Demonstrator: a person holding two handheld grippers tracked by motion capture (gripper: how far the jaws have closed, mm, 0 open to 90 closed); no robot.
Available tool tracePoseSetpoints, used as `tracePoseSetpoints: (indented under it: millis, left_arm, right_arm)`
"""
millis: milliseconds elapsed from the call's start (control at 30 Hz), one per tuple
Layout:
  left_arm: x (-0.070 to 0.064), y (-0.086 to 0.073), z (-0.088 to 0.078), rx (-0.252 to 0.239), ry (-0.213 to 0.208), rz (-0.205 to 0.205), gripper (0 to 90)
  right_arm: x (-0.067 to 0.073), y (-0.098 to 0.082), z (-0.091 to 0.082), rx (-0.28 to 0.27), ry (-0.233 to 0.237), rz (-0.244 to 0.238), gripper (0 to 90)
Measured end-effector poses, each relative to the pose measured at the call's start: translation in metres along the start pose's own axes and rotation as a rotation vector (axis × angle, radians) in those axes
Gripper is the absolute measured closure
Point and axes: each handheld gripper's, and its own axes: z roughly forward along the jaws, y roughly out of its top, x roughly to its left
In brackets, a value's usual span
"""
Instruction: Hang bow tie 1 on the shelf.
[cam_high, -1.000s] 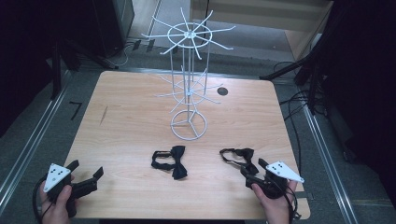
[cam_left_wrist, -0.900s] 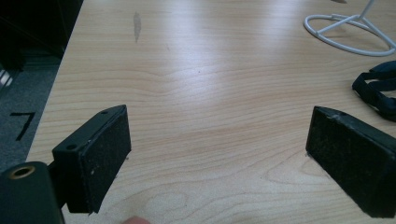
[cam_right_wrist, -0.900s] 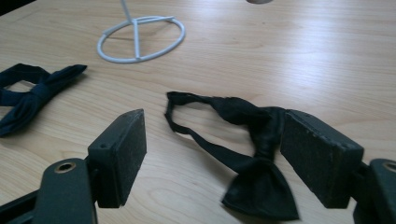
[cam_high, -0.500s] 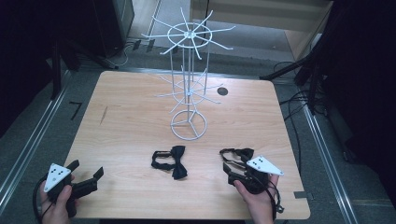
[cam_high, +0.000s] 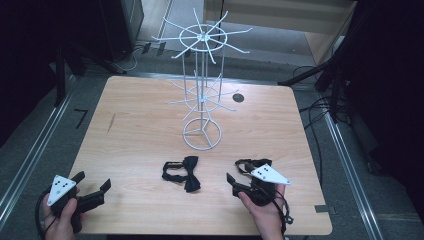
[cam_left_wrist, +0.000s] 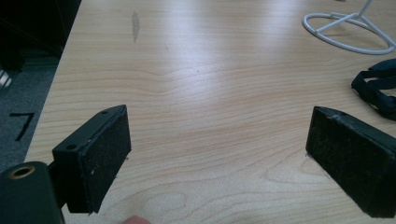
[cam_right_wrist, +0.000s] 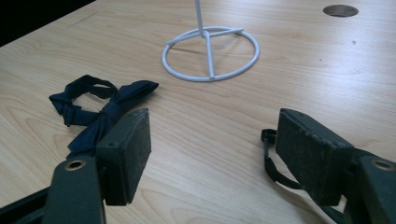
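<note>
The right gripper sits low at the near right of the table, its jaws spread apart and empty; in its own view a black strap lies just under the right jaw, which seems to belong to the second bow tie, though the gripper hides most of it from above. The left gripper rests at the near left corner, jaws likewise wide apart with nothing between them. The first bow tie, dark with its band looped, lies flat near the middle front of the table, between the two grippers and just in front of the ring base of the white wire rack. Judging by this, the work has barely begun: both ties are on the wood, no arm of the rack carries anything, and each tie is yet to be picked up and hung. The table is pale wood with a small round hole near the far edge; around it are grey floor, cables and dark equipment.
</note>
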Motion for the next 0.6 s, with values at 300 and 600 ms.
tracePoseSetpoints:
  millis: [300, 600]
  left_arm:
    - [0.0, 0.0, 0.0, -0.001, 0.003, 0.0, 7.1]
    - [0.0, 0.0, 0.0, 0.002, -0.002, 0.004, 7.1]
  right_arm:
    - [0.015, 0.003, 0.012, 0.01, 0.034, -0.019, 30.5]
    - [0.027, 0.004, 0.023, 0.02, 0.049, -0.032, 31.4]
